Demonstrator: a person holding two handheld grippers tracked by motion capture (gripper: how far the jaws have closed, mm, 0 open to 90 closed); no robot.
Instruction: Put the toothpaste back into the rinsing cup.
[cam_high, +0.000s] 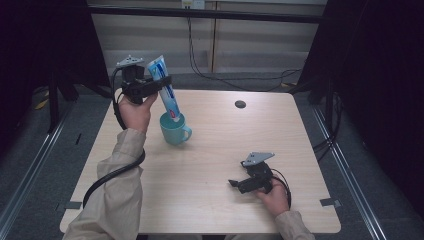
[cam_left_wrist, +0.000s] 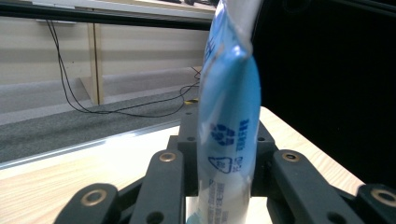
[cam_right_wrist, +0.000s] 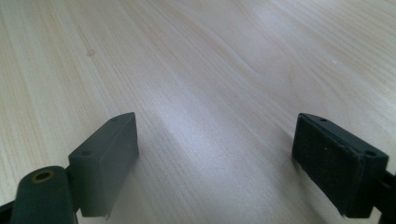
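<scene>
A blue and white toothpaste tube (cam_high: 165, 87) leans with its red cap end down inside a teal mug (cam_high: 174, 129) at the table's left middle. My left gripper (cam_high: 159, 82) is shut on the tube's upper part, held up by the left hand. In the left gripper view the tube (cam_left_wrist: 229, 126) stands upright between the two black jaws, which press on its sides. My right gripper (cam_high: 239, 184) rests low on the table at the front right, pointing left. In the right gripper view its pads (cam_right_wrist: 109, 158) stand wide apart over bare wood, nothing between them.
The light wooden table (cam_high: 210, 200) has a small dark round disc (cam_high: 240, 104) near its far edge. Black cables trail over the grey floor behind the table. Dark curtains and metal frame posts flank both sides.
</scene>
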